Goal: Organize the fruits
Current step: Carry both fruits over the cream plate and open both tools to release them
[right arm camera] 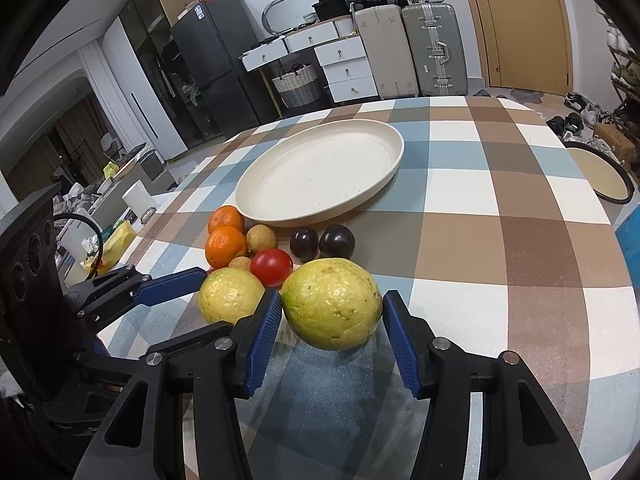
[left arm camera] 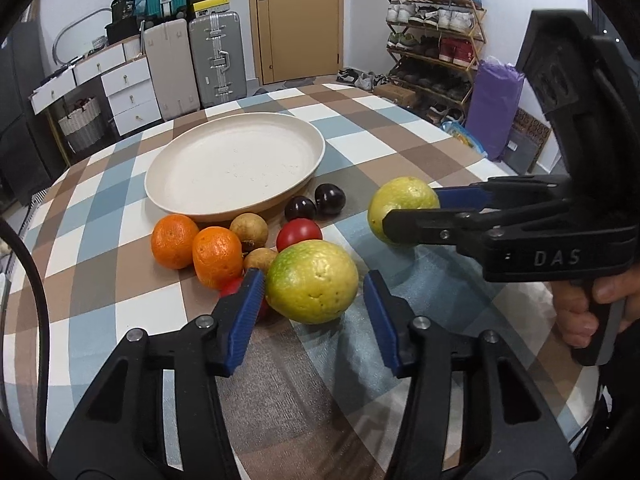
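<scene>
I have both tongs spread wide, each straddling a yellow-green guava without gripping: left tongs (left arm camera: 314, 286) around the left guava (left arm camera: 312, 282), right tongs (right arm camera: 332, 308) around the right guava (right arm camera: 332, 304). Both guavas sit on the bench near its front edge, short of the empty plate (right arm camera: 280, 216), positioned for simultaneous pickup.

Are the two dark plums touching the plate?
Apart. The right wrist view shows a strip of tablecloth between the dark plums and the plate rim.

red fruit (left arm camera: 231, 287) mostly hidden, perhaps a tomato
</scene>
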{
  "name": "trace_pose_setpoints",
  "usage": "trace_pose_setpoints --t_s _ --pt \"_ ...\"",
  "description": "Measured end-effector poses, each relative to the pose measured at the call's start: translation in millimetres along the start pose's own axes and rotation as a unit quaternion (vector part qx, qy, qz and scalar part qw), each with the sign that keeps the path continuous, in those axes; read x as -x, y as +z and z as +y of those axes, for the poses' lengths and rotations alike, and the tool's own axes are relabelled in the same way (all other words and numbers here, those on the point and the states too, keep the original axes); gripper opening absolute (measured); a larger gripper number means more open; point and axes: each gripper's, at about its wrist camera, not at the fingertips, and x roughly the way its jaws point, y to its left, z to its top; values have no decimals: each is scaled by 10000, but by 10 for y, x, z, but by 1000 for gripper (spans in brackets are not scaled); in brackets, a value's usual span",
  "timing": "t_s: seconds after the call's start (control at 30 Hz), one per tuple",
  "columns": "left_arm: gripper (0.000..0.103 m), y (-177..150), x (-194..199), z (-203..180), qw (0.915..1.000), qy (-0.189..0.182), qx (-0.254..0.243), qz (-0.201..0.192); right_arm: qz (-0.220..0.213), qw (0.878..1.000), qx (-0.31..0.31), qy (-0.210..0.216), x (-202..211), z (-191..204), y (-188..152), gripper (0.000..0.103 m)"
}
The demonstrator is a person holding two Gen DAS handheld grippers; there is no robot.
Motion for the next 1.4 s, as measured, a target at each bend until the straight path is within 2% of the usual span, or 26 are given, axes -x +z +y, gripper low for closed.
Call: trace_pose_setpoints --t_s 0.47,0.57,0.93,1.2,1.4 --pt "49 63 -154 -68 9993 170 -314 94 -129 9999 -90 2 81 -67 41 54" --pt "48 48 -142 -77 9993 77 -372 69 -131 9999 -78 6 83 -65 40 54" --pt "48 107 105 79 9988 -366 -26 -330 -268 9996 -33 45 101 -46 46 54" --pt "48 186 260 389 9972 -309 302 -616 -476 9988 25 100 108 -5 127 54" --pt "48 271 305 665 9954 -100 539 -781 -591 9978 276 99 94 116 272 54"
